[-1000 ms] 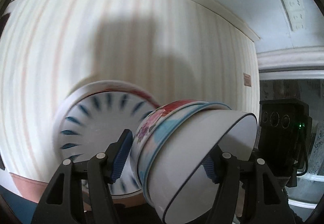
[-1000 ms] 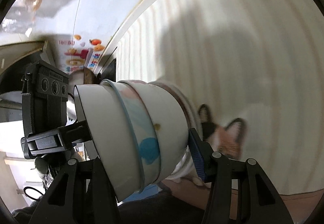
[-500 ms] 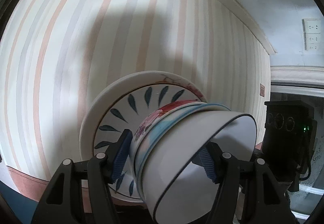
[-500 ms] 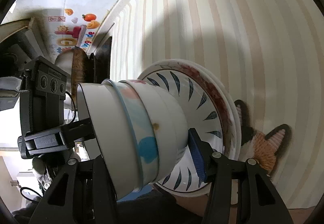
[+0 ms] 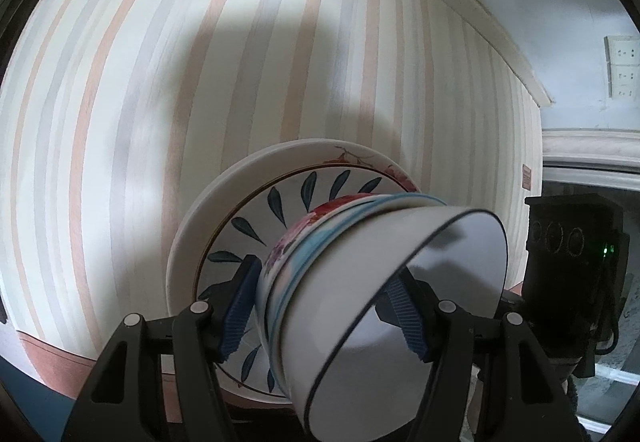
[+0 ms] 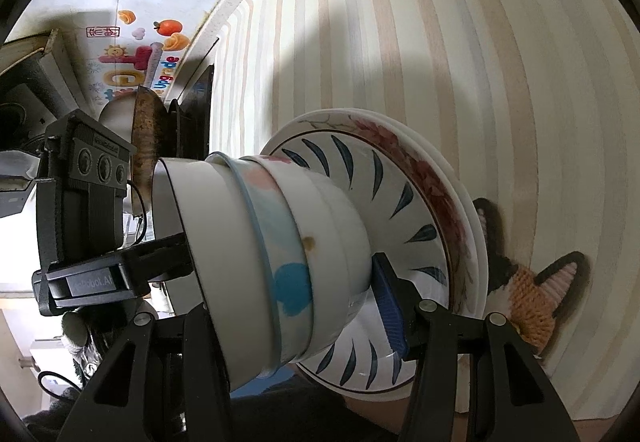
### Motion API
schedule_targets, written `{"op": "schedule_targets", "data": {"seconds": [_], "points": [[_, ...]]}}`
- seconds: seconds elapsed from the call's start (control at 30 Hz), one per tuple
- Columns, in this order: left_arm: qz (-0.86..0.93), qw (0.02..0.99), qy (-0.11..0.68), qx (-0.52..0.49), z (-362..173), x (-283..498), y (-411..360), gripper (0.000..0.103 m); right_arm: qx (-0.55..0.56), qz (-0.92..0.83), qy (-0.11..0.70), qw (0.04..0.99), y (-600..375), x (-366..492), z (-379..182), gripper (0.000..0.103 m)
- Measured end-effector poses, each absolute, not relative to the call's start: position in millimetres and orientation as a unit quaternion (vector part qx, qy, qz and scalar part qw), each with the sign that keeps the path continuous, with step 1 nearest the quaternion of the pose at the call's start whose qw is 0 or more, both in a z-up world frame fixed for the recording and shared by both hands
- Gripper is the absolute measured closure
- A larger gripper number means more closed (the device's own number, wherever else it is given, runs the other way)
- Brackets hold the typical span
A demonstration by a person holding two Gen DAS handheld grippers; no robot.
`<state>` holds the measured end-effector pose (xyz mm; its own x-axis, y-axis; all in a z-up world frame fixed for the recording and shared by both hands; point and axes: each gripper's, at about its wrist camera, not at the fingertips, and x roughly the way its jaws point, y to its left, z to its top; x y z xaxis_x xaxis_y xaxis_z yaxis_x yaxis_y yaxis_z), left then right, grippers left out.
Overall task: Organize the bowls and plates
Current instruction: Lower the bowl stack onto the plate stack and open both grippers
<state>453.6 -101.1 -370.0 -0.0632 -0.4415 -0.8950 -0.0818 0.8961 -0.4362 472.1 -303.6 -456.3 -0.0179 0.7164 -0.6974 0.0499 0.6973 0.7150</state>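
The nested bowls (image 5: 360,306) sit on the stacked plates (image 5: 248,210) atop the striped worktop (image 5: 160,62). The left claw (image 5: 320,306) and right claw (image 6: 280,302) each stand partly open, straddling the bowls' walls from opposite sides; contact cannot be told, and neither is nearer
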Motion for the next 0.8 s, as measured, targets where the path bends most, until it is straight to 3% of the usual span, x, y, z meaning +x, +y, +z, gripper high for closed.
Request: {"op": "schedule_targets", "data": {"seconds": [0.43, 0.63, 0.7, 0.8], "points": [[-0.123, 0.687, 0.704, -0.135, -351, 446, -103, 0.042, 0.275, 0.244, 0.671, 0.644, -302, 470, -457, 0.049], [-0.099, 0.724, 0.677, -0.085, -324, 434, -102, 0.041, 0.234, 0.227, 0.650, 0.686, -304, 464, -423, 0.048], [-0.090, 0.739, 0.664, -0.069, -315, 429, -101, 0.039, 0.218, 0.217, 0.642, 0.703, -305, 462, -409, 0.037], [-0.071, 0.763, 0.641, -0.044, -301, 423, -98, 0.012, 0.187, 0.194, 0.626, 0.732, -307, 456, -384, 0.015]]}}
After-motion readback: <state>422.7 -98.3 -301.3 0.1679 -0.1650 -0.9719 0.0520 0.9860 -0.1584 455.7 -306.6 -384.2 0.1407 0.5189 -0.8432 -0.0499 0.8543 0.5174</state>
